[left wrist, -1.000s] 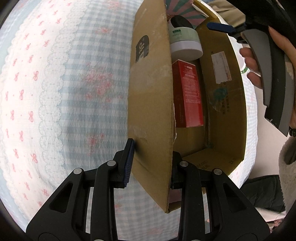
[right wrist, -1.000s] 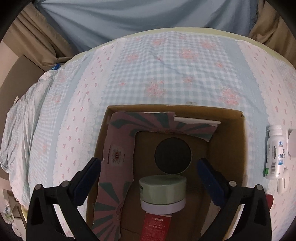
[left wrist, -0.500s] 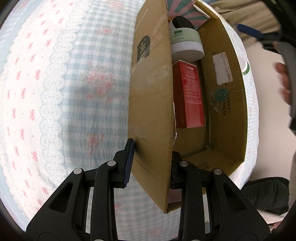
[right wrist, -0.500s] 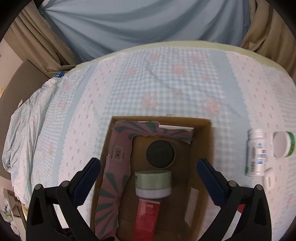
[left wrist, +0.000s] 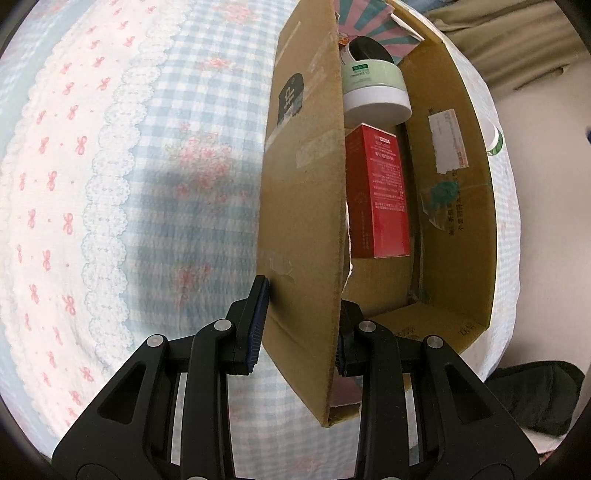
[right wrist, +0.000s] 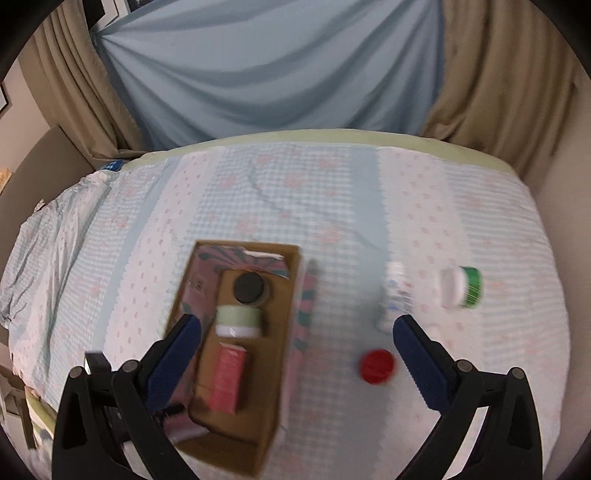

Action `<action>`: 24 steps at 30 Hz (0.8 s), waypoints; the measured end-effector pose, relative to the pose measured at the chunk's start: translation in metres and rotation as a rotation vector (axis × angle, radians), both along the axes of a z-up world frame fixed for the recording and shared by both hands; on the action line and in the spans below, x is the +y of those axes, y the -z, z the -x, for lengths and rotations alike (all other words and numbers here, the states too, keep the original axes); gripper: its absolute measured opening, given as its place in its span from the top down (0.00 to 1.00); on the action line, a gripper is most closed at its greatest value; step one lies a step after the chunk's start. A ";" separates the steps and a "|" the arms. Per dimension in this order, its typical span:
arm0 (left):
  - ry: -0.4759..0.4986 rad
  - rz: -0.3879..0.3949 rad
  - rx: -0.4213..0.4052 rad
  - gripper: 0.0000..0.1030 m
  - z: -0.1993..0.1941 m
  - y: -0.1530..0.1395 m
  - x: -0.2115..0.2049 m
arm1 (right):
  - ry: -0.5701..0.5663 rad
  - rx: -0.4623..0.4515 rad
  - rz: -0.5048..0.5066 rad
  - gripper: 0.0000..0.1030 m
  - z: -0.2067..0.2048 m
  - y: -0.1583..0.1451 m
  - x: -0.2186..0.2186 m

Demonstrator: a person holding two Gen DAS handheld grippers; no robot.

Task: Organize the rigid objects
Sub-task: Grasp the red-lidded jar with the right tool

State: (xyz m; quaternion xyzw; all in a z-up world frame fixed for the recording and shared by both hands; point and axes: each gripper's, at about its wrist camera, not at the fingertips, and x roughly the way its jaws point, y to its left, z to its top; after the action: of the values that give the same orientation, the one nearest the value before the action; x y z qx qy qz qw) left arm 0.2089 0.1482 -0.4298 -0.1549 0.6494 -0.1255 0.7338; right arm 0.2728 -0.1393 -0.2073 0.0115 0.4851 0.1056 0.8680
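clamping the near-left wall of the cardboard box (left wrist: 301, 206), the left gripper (left wrist: 297, 328) has one pad outside and one inside the wall, steadying the box on the bed (left wrist: 110, 184). the right gripper (right wrist: 295, 354) hangs above the bed with its jaws wide apart and nothing between them.

inside the box i count three rigid things in a row: a black-lidded jar (right wrist: 250, 288) at the far end, a pale green jar (left wrist: 373, 88) in the middle and a red carton (left wrist: 380, 195) nearest. a striped paper sheet (left wrist: 373, 26) lines the far end.

out on the bedspread, right of the box, three things lie well apart from it: a white bottle (right wrist: 397, 295) on its side, a green-banded tub (right wrist: 463, 287) further right, and a red cap (right wrist: 376, 366) nearer. the right view is blurred, so finer detail is lost.

the bottle looks like light, stiff plastic, smooth and round, so it may roll on the soft quilt; a hold across its body at mid-length seems safest. the tub is wider and probably wants the jaws across its sides. the cap is small and low, likely sinking a little into the cloth, so it needs a pinch at the rim.
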 end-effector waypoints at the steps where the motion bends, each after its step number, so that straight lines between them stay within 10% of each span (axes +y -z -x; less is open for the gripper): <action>1: -0.003 -0.004 -0.003 0.74 0.001 0.000 0.000 | 0.011 -0.005 0.009 0.00 0.010 -0.003 -0.010; 24: -0.113 -0.036 -0.034 0.74 0.022 -0.006 -0.001 | 0.195 0.079 0.052 0.00 0.055 0.104 -0.187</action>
State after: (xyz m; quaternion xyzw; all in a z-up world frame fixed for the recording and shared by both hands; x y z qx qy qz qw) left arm 0.1871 0.1473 -0.4236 -0.1758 0.6292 -0.0750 0.7533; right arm 0.2180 -0.3259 -0.3114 0.0400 0.5179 0.0073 0.8544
